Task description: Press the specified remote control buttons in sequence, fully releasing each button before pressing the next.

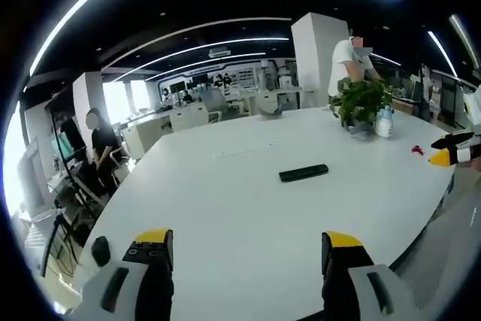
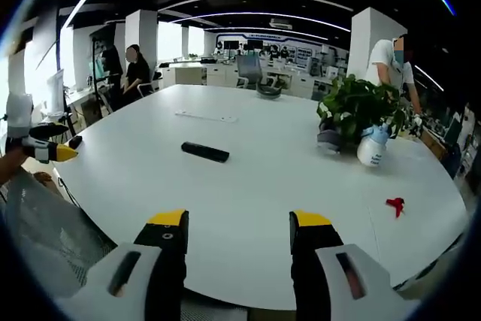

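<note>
A black remote control [image 1: 304, 173] lies flat on the large white table [image 1: 248, 208], well ahead of my left gripper [image 1: 249, 242], whose yellow-tipped jaws stand wide apart with nothing between them. In the right gripper view the remote [image 2: 205, 152] lies left of centre, far from my right gripper [image 2: 239, 225], which is open and empty near the table's edge. The right gripper [image 1: 449, 151] pokes into the left gripper view at the right edge. The left gripper [image 2: 45, 148] enters the right gripper view at the left edge.
A potted plant [image 2: 357, 110] and a white spray bottle [image 2: 372, 146] stand on the table's far side, with a small red object [image 2: 394, 204] near them. People stand or sit beyond the table [image 2: 137, 69] [image 1: 349, 62]. Office chairs surround the table.
</note>
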`<state>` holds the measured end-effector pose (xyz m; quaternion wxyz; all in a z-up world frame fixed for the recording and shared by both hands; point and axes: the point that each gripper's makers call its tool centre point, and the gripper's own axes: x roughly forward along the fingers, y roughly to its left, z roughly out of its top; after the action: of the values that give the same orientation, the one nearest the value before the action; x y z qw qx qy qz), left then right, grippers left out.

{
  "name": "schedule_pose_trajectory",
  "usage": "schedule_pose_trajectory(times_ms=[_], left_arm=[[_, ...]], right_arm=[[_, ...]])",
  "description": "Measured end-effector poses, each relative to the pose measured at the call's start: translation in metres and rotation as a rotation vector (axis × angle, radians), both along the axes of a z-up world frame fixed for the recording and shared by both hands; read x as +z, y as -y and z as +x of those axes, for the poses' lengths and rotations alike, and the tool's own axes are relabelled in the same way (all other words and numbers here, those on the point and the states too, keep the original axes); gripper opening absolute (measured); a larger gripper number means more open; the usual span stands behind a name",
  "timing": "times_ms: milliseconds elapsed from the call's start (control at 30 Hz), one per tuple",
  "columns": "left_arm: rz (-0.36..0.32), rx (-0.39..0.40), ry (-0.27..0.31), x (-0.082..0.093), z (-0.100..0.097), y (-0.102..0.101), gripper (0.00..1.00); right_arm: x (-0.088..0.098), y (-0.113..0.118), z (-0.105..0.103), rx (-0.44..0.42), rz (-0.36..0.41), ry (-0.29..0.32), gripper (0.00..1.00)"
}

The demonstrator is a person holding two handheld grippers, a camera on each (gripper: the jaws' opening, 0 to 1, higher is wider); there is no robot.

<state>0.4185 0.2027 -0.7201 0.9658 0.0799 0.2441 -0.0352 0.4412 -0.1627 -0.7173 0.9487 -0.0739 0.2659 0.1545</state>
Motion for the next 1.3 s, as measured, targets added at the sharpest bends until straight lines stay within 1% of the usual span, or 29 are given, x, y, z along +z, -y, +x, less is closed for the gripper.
schedule_pose_trajectory(times_ms=[367,467,567,733,900,1100,1233,1300], left_arm=[[0.000,-0.007,-0.012,-0.001,-0.001,0.003,0.82],[-0.004,-0.009,-0.019,-0.002,-0.001,0.004,0.82],[-0.019,-0.015,-0.022,-0.002,-0.001,0.006,0.82],[-0.018,-0.028,-0.024,-0.002,0.000,0.008,0.82],[-0.030,-0.041,-0.022,0.000,0.001,0.011,0.80],[-0.020,-0.054,-0.024,-0.001,0.001,0.013,0.77],[-0.025,-0.062,-0.016,0.002,0.001,0.014,0.75],[-0.029,-0.067,-0.021,0.002,0.001,0.015,0.73]], right_arm=[[-0.002,-0.003,-0.001,0.017,0.007,-0.013,0.52],[-0.001,-0.004,-0.001,0.019,0.007,-0.008,0.52],[-0.001,-0.004,-0.001,0.019,0.010,-0.012,0.50],[-0.002,-0.004,-0.001,0.023,0.022,-0.018,0.45],[-0.002,-0.006,-0.001,0.032,0.020,-0.020,0.43],[-0.001,-0.008,-0.002,0.039,0.043,-0.022,0.36],[0.000,-0.012,-0.003,0.055,0.047,-0.021,0.36],[0.000,-0.013,-0.003,0.062,0.044,-0.020,0.36]])
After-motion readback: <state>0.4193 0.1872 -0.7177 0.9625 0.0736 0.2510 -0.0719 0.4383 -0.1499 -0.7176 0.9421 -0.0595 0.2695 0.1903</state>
